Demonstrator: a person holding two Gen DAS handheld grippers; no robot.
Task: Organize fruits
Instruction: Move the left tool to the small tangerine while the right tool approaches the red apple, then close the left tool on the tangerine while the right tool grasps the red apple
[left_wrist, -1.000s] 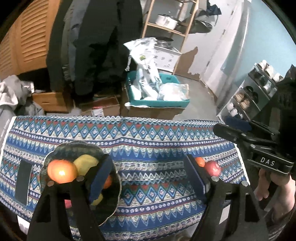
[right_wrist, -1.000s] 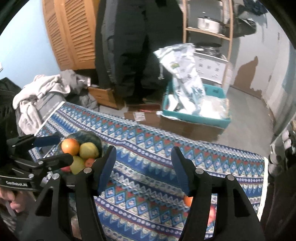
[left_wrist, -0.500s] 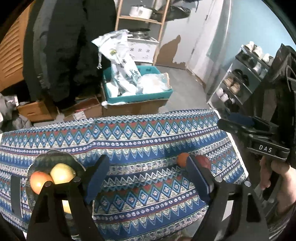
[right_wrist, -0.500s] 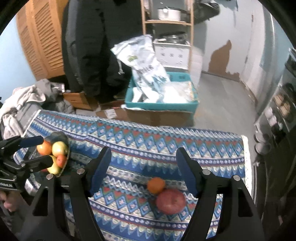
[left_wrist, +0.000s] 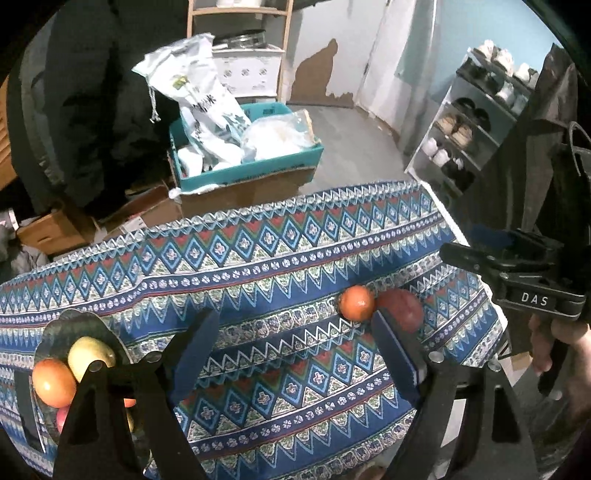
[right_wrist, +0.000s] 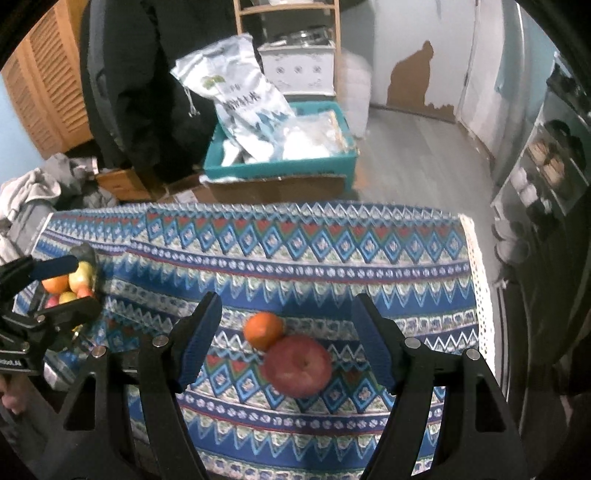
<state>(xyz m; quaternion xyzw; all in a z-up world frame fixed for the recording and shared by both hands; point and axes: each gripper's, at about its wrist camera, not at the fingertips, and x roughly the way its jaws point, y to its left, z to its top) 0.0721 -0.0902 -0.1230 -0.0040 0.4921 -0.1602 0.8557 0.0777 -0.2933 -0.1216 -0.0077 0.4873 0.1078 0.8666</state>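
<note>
Task looks mostly done, two pieces left. Dark bowl (left_wrist: 55, 332) at lower left of the left wrist view already holds several fruits: a yellow-green one, an orange-red one, more underneath partly hidden by the gripper arm, so no exact count.

Still loose on the patterned tablecloth (right_wrist: 295, 243): a small orange (right_wrist: 263, 329) and a red apple (right_wrist: 298, 365), touching each other, lower centre of the right wrist view.

Right gripper (right_wrist: 288, 341): jaws wide apart, nothing held, apple and orange sit between the fingers in frame. Probably above them rather than at table level, hard to say through the fisheye. Left gripper (left_wrist: 295, 350): also spread apart, empty, pointed at the cloth between bowl and loose fruit.

Likely next: take one of the pair to the bowl. They touch, so closing on one may nudge the other.

Surface: blue geometric cloth, flat. Room: teal crate (right_wrist: 280, 170) with white bags on a cardboard box behind the table, dark coats upper left, louvred wooden doors, shoe rack (left_wrist: 469, 122) at right, peeling wall.
</note>
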